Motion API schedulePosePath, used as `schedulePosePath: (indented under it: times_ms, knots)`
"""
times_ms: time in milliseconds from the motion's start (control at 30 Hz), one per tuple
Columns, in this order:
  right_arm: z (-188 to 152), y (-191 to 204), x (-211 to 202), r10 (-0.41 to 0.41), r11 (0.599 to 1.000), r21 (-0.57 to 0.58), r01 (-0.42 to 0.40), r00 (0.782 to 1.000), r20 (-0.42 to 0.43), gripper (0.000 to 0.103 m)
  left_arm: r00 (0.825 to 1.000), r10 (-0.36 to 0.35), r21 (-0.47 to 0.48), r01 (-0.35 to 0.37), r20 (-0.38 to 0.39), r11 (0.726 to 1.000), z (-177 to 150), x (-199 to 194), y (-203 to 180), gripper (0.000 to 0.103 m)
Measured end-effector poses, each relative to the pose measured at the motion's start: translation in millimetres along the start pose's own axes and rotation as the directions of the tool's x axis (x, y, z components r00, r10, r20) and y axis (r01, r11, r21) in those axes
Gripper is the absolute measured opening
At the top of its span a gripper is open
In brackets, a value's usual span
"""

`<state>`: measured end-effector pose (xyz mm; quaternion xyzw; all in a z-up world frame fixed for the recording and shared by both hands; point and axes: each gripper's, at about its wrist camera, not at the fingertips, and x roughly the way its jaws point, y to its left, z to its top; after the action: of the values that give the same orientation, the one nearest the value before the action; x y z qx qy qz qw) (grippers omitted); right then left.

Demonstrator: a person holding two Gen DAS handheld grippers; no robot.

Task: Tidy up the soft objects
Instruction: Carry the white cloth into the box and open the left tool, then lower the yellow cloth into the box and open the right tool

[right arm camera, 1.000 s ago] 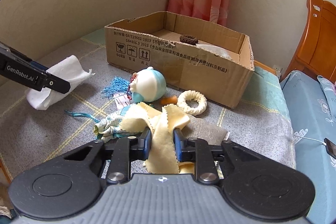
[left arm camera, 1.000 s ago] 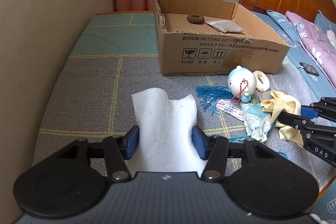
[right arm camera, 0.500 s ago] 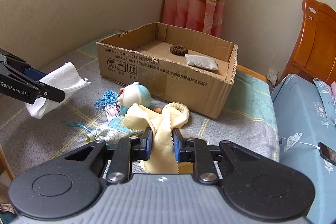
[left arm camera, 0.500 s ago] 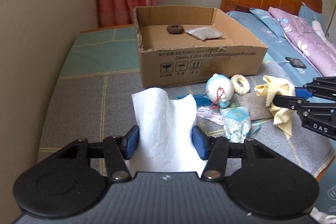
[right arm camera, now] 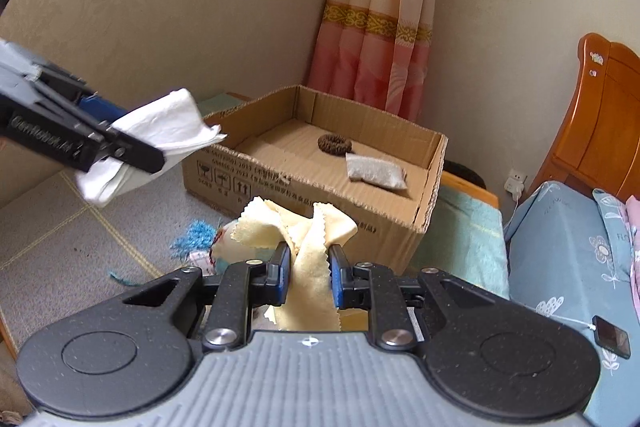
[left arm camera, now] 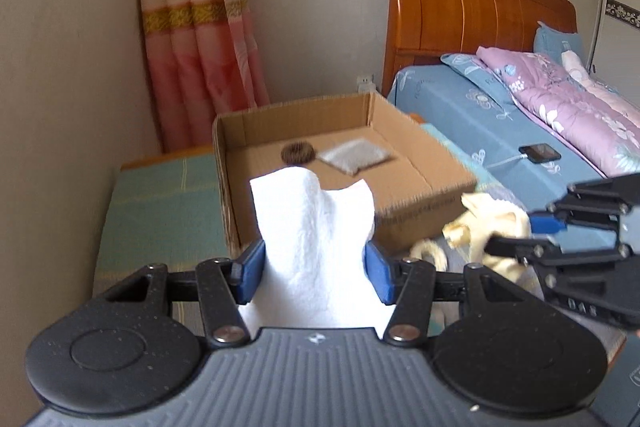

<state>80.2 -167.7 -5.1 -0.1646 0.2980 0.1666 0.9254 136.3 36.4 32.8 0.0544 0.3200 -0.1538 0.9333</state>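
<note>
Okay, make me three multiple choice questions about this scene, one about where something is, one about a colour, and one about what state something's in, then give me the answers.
1. Where does the brown ring lie?
A. inside the cardboard box
B. on the blue bedsheet
C. between the left gripper's fingers

2. What colour is the cloth held by the right gripper?
A. pale yellow
B. dark green
C. black

3. What state is the left gripper in?
A. open with nothing between its fingers
B. shut on the white towel
C. lying flat in the box

Answers:
1 A, the ring sits on the box floor beside a grey pouch.
2 A, the zigzag-edged cloth is pale yellow.
3 B, both blue pads press the towel's sides.
</note>
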Motion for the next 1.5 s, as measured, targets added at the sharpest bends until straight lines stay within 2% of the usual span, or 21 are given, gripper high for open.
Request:
schedulePosePath:
  times_ms: [167,300,333,400,433,467,567,700,833,1000,1133,1267,1367,1500]
  knots:
    - [8.5,-7.7,0.3,-0.019,1.000,0.007,0.019,1.000,0.019,0.024,0.999,0.002,0.008,-0.003,0.039,1.000,38.3,25.3,7.0,0.053]
    - [13.8,-14.0,-0.7,-0.028,0.999,0.020,0.028,0.999,0.025,0.024,0.998,0.044,-0.028,-0.043,0.048,0.999,62.6,54.6,15.2,0.055]
    - [15.1,-15.3,-0.4,-0.031,0.999,0.022,0.031,0.999,0.023,0.024,0.997,0.061,-0.048,-0.059,0.056,0.997,66.3,63.0,18.0,0.059]
    - [16.9,-17.0,-0.1,-0.039,0.999,0.024,0.039,0.999,0.020,0.024,0.993,0.104,-0.083,-0.099,0.053,0.992,69.8,82.0,24.8,0.099]
    - [17.5,-17.2,-0.2,-0.044,0.999,0.024,0.043,0.999,0.020,0.024,0.990,0.137,-0.104,-0.132,0.042,0.986,69.0,90.2,27.1,0.101]
    - [18.1,-18.0,-0.3,-0.047,0.999,0.026,0.047,0.999,0.019,0.024,0.988,0.153,-0.121,-0.148,0.030,0.982,66.8,96.0,29.1,0.101]
    - [18.0,-19.5,-2.2,-0.049,0.998,0.033,0.049,0.999,0.018,0.024,0.996,0.092,-0.136,-0.092,-0.008,0.986,58.2,102.8,34.6,0.101]
    - [19.1,-23.7,-0.7,-0.055,0.998,0.040,0.054,0.998,0.015,0.024,0.994,0.105,-0.138,-0.106,-0.010,0.985,43.4,90.0,32.1,0.102]
    - [21.5,-26.9,1.5,-0.054,0.997,0.054,0.053,0.998,0.012,0.024,0.996,0.091,-0.119,-0.090,0.002,0.989,37.1,66.2,26.4,0.102]
    - [32.2,-34.2,6.6,-0.032,0.996,0.081,0.030,0.999,0.019,0.024,0.990,0.139,-0.096,-0.136,0.025,0.986,25.8,32.2,16.4,0.102]
    - [49.8,-39.9,16.0,-0.027,0.996,0.086,0.025,0.999,0.024,0.024,0.975,0.212,-0.103,-0.205,0.060,0.973,7.6,7.9,9.4,0.102]
    - [74.3,-47.0,34.9,-0.029,0.994,0.103,0.026,0.999,0.028,0.024,0.971,0.239,-0.154,-0.233,0.022,0.960,-9.4,0.8,14.1,0.102]
    - [91.3,-54.6,52.3,-0.026,0.990,0.139,0.025,1.000,0.008,0.024,0.972,0.234,-0.151,-0.233,-0.008,0.961,-20.0,-2.5,15.9,0.102]
    - [108.1,-61.1,71.7,-0.024,0.984,0.176,0.024,1.000,-0.001,0.024,0.970,0.245,-0.158,-0.243,-0.008,0.957,-28.6,-11.1,18.0,0.102]
